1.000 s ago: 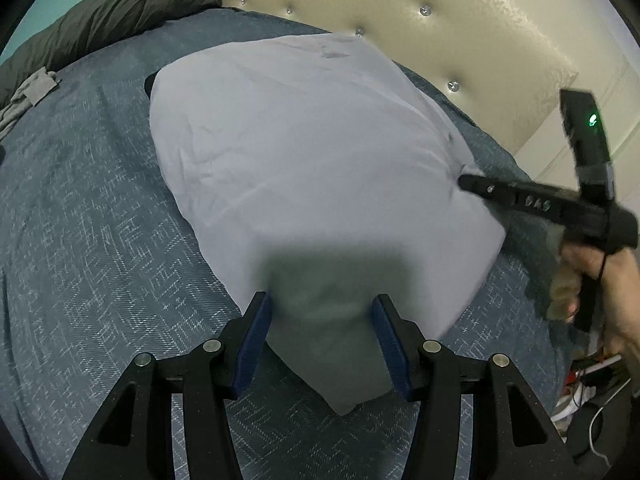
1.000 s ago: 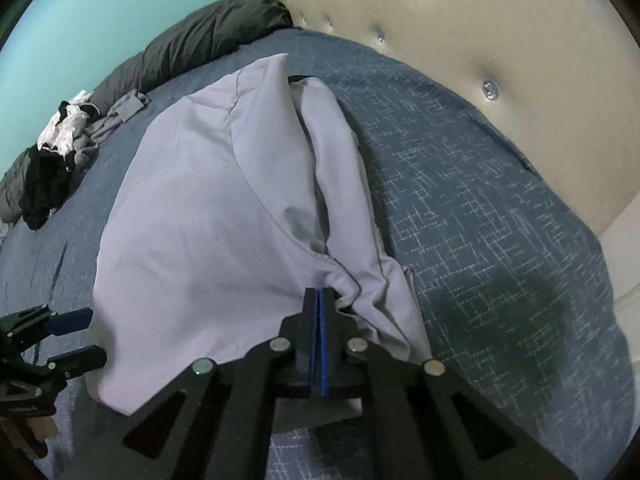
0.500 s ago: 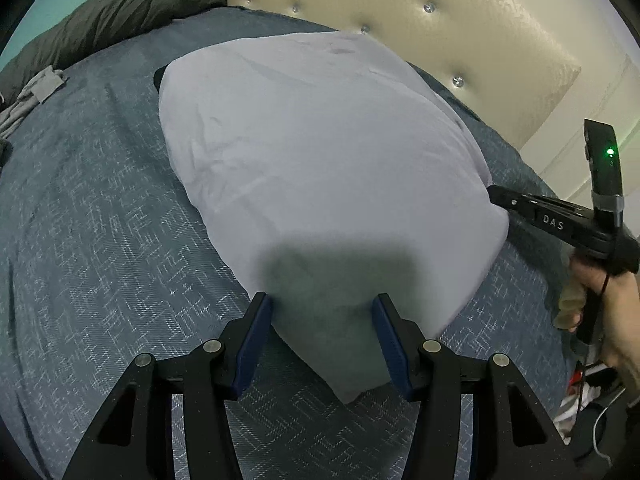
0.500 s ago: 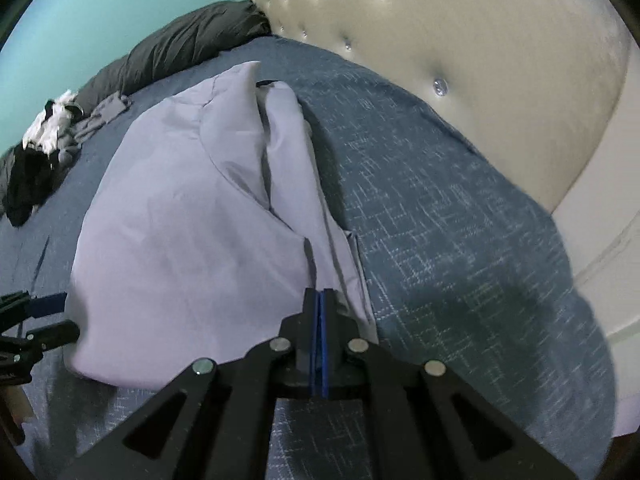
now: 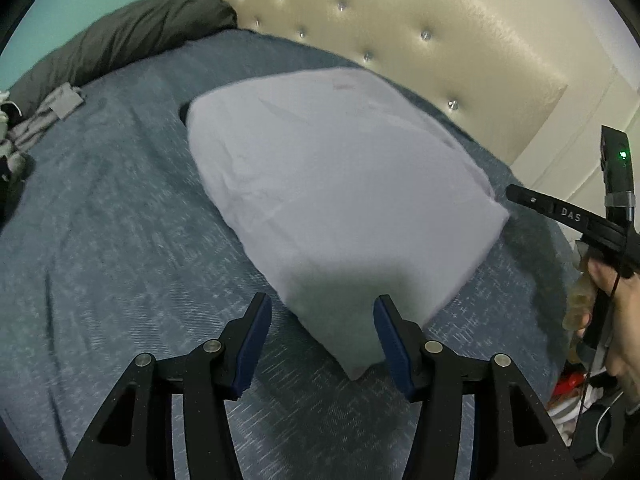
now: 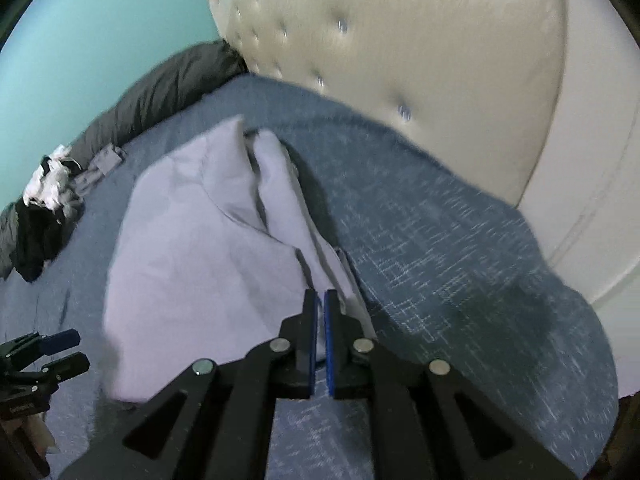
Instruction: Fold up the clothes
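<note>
Between left tool [image 5: 322, 344] fingers (spread): garment [image 5: 340, 184] corner | right tool [image 6: 320, 334] nearly closed, grip unclear

I see my right gripper [image 6: 320, 320] with its blue pads slightly parted at the edge of the pale lavender cloth garment [image 6: 200, 256], which lies rumpled on the blue woven bedspread [image 6: 440, 248] below the cream tufted headboard [image 6: 420, 60]

One pale lavender garment [image 5: 340, 184] lies on one bed [image 5: 112, 240] with a blue cover, backed by one cream tufted headboard [image 5: 420, 48]. Two grippers are in frame, the left gripper [image 5: 322, 338] and the right gripper [image 6: 320, 320]. One dark rolled duvet [image 5: 120, 40] and one small heap of other clothes [image 6: 48, 192] sit at the far edge.
</note>
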Demonstrator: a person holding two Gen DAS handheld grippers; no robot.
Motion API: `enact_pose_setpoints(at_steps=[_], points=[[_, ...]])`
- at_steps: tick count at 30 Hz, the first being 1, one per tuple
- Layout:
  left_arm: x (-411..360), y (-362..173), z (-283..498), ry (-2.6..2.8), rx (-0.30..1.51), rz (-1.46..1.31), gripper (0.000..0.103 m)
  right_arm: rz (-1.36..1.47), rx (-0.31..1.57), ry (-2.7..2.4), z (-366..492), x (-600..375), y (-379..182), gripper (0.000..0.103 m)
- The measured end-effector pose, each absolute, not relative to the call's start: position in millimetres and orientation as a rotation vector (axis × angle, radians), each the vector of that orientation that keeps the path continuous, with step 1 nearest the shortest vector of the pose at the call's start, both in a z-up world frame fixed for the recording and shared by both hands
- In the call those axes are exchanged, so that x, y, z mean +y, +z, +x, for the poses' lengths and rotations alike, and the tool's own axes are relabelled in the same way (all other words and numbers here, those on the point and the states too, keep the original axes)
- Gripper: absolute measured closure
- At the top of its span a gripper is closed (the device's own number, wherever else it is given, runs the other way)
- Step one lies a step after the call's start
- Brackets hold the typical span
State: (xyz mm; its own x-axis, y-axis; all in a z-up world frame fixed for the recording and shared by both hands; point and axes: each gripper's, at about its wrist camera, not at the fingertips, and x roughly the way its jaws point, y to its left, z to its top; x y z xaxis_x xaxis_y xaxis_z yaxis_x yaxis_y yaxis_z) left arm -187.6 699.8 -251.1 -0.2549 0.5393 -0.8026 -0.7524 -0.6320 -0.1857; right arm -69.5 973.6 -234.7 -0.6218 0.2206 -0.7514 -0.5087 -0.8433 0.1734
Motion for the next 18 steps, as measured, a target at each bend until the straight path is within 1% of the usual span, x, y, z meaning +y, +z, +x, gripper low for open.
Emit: enact_pose_setpoints(at_steps=[2, 9, 18], points=[[690.9, -234.6, -183.7, 1.985, 0.292, -1.103, 0.045, -1.022, 0.545, 2.454, -59.7, 970.0, -221.1, 0.100], [656.4, -182.5, -174.4, 2.016, 0.229, -1.063, 0.045, -0.958, 0.516, 2.482, -37.4, 943.8, -175.9, 0.100], [612.8, -130.0, -133.8, 2.037, 0.230, -0.989, 0.045, -0.883, 0.491, 2.536, 5.4, 894.4, -129.0, 0.100]])
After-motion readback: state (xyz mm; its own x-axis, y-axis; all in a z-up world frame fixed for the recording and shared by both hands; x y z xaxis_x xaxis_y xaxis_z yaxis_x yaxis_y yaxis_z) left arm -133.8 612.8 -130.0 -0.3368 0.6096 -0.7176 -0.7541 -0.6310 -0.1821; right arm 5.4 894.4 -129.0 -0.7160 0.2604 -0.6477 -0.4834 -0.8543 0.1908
